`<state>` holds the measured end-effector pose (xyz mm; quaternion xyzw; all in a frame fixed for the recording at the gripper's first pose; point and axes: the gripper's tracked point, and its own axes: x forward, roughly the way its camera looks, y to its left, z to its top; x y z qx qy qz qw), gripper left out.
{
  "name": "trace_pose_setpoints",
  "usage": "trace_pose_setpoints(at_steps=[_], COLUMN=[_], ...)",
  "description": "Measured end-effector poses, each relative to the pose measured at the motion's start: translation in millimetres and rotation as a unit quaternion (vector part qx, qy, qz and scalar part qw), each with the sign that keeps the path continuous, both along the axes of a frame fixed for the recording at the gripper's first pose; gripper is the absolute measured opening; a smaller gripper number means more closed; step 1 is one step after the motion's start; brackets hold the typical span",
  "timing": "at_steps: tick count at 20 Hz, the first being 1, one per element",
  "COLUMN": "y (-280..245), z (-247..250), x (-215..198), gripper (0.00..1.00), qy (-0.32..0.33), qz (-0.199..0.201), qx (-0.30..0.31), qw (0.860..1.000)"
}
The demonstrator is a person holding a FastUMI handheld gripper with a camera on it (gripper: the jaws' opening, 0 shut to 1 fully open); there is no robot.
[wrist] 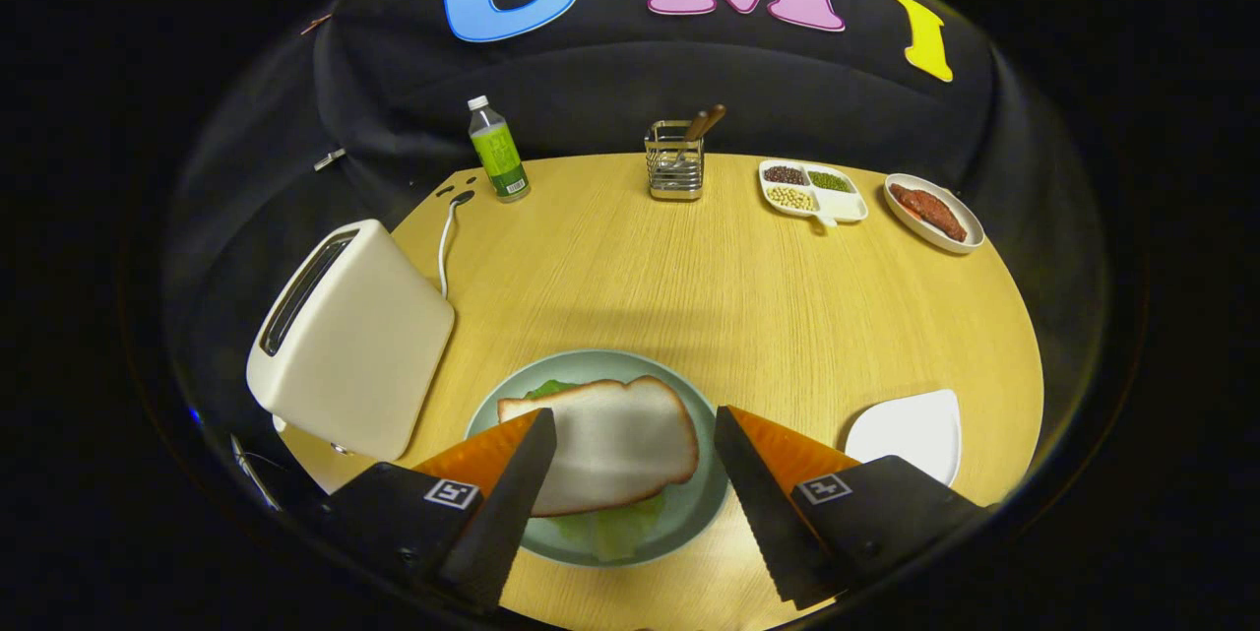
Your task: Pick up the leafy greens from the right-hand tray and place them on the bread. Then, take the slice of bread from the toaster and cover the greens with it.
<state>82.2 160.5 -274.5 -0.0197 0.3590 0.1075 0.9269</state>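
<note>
Tool (635,473) fingers spread wide, gripping nothing, straddling bread slice (610,444) lying flat over leafy greens (615,528) on plate (704,503) on counter (689,286), looks released so top covers greens; toaster (345,336) just left, slot apparently empty

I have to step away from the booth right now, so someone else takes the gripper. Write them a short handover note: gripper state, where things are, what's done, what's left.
Gripper: open, fingers either side of the top bread slice, not pressing it.
The slice lies on the leafy greens on the green plate; greens peek out at its edges.
Toaster stands beside the plate; the white tray sits on the other side.
Done: greens placed, bread covering them.
Left: just draw the gripper back.
</note>
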Motion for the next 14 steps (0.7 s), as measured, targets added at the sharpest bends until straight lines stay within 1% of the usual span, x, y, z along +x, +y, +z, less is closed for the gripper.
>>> trace_pose_setpoints(at_steps=[2, 5, 7, 11, 14], y=[-5, -21, -38, -84, -125], z=[15, 51, 83, 163, 206], x=[-3, -7, -12, -19, -31], gripper=[0.99, 0.99, 0.99, 0.99, 0.99], qy=[-0.020, -0.072, -0.109, -0.210, -0.260], qz=[0.001, 0.000, -0.015, -0.052, -0.070], qx=[0.001, -0.011, -0.013, -0.010, -0.013], qw=[1.000, 0.997, 0.994, 0.976, 0.963])
